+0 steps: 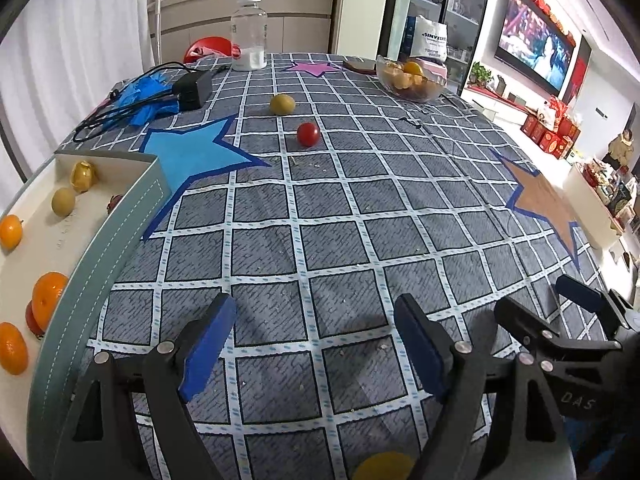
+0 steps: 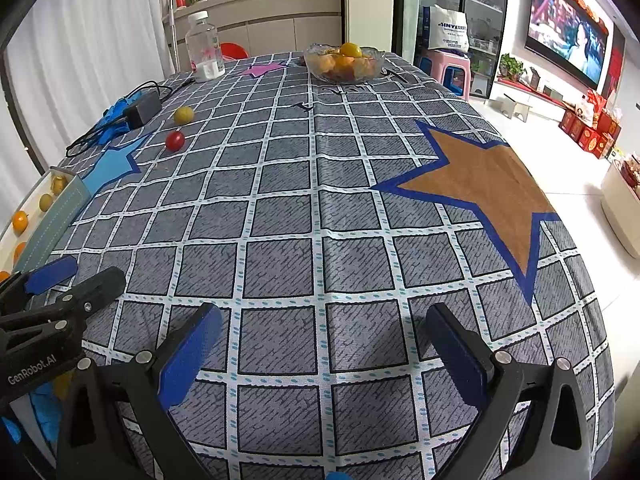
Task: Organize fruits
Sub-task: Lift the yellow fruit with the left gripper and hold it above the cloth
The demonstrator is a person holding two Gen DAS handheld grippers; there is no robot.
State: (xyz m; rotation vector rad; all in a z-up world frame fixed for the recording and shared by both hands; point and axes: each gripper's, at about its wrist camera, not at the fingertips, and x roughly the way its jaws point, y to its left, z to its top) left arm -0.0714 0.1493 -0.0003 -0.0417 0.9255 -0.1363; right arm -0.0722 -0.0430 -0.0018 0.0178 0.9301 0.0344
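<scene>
A red cherry tomato and a yellow-green fruit lie loose on the checked tablecloth, far ahead of my grippers; both also show in the right wrist view, the tomato and the yellow-green fruit. A tray at the left holds several small oranges, yellow-green fruits and a red one. My left gripper is open and empty above the cloth beside the tray. My right gripper is open and empty; it also shows in the left wrist view. A yellow fruit peeks out below the left gripper.
A glass bowl of fruit stands at the far edge. A plastic bottle, a black adapter with cables and blue plastic lie at the far left. Paper stars lie on the cloth. The table edge drops off to the right.
</scene>
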